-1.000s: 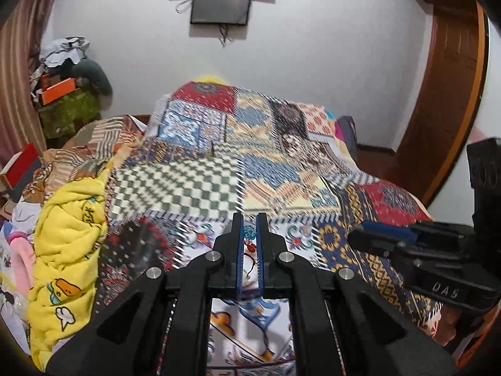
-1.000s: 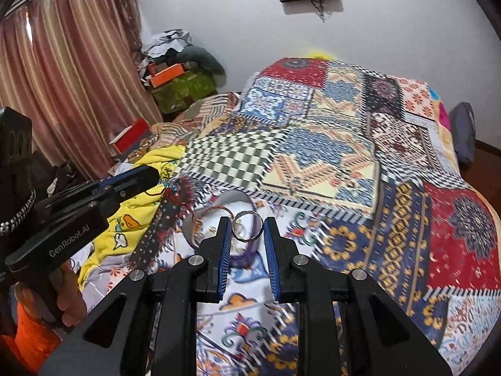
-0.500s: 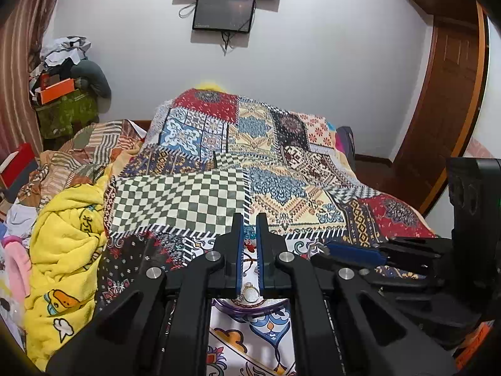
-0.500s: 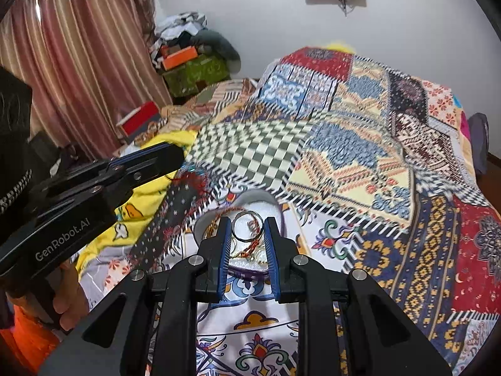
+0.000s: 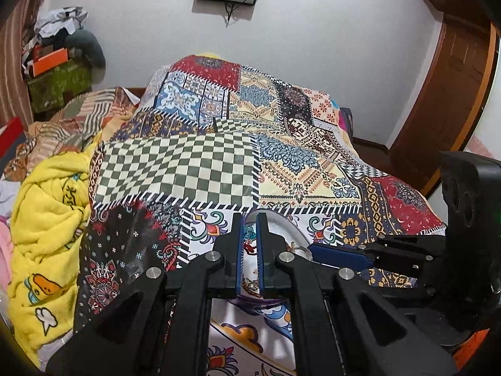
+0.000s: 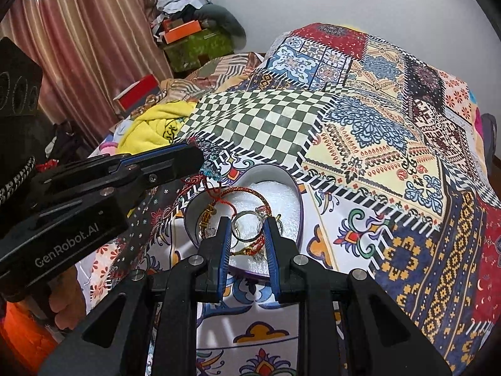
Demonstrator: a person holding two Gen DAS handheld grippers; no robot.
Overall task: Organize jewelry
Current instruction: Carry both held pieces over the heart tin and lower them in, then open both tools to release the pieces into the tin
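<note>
A heart-shaped box (image 6: 296, 200) with a white lining lies on the patchwork bedspread (image 6: 375, 144); its rim also shows in the left wrist view (image 5: 281, 219). Inside lie a red cord bracelet (image 6: 247, 191) and other jewelry. My right gripper (image 6: 248, 228) is shut on a silver bangle (image 6: 242, 226) and holds it over the box. My left gripper (image 5: 249, 224) is shut on a red and teal beaded string (image 5: 249, 244), which hangs from its tip over the box's left rim in the right wrist view (image 6: 206, 175).
A yellow blanket (image 5: 43, 219) is bunched at the bed's left edge. Boxes and clothes (image 6: 191, 34) are piled in the far left corner by the curtain (image 6: 78, 47). A wooden door (image 5: 451, 87) stands at the right.
Both grippers have moved forward and down toward the heart-shaped box. The bangle now hangs over the box's inside, and the left gripper's string hangs at its left rim.
</note>
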